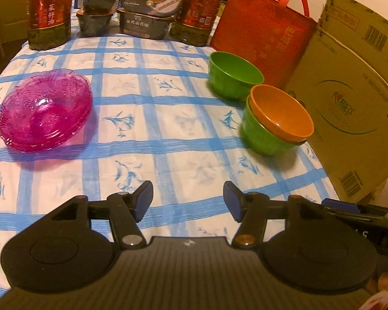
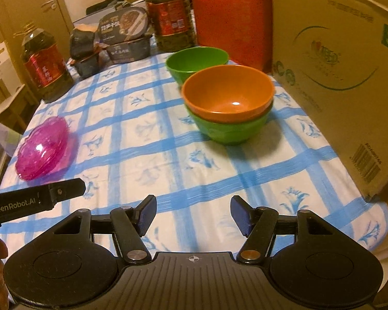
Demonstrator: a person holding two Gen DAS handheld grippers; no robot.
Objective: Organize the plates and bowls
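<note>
Both grippers, left gripper (image 1: 188,199) and right gripper (image 2: 193,214), hover spread and empty, so best pinch the lone green plastic bowl (image 2: 196,60) by its rim and nest it squarely into the orange plastic bowl (image 2: 229,91).

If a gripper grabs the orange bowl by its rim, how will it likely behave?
The orange bowl looks like rigid, glossy plastic, so probably light but somewhat slippery in the pads. It sits nested in a green bowl, which may lift along or wobble. Its rounded wall could tip if pushed.
</note>
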